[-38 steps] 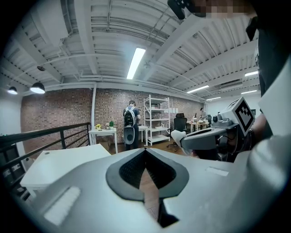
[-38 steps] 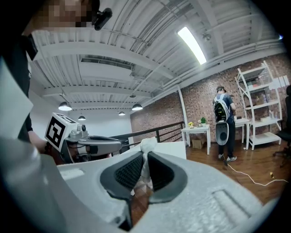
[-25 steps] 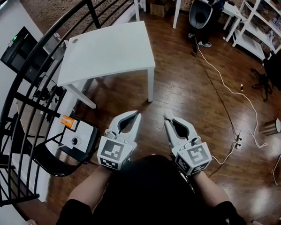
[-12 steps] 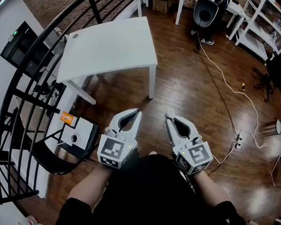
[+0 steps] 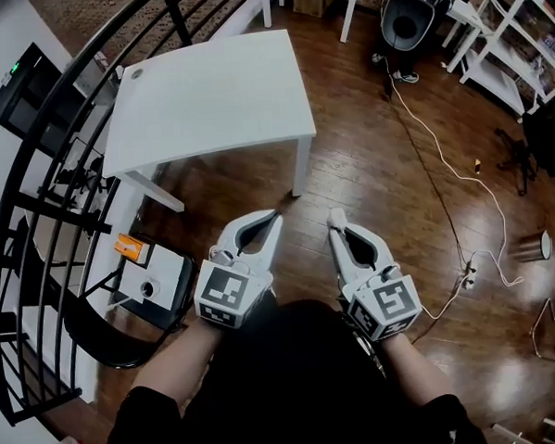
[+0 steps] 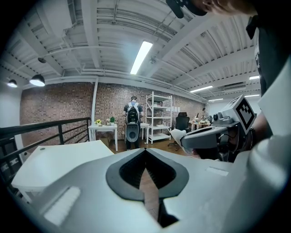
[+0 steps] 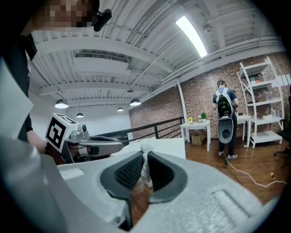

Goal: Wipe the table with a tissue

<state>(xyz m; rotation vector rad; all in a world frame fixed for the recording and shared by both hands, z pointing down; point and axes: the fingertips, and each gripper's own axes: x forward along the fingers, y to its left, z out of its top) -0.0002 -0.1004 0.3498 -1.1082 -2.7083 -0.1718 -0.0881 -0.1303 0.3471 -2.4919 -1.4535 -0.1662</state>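
Two devices were held side by side above the wooden floor (image 5: 378, 183), well short of the white bench (image 5: 206, 95), which stood ahead beside a black railing (image 5: 44, 191). The left hand-held gripper (image 5: 273, 217) was seen with its jaws pressed together at the tips and nothing caught between them. The right hand-held gripper (image 5: 335, 224) was seen pinching a white tissue (image 7: 146, 150), a crumpled tuft of which stuck out past the jaw tips. The tissue was thus kept in the air, apart from the bench. A white cable (image 5: 441, 152) was laid across the floor on the right.
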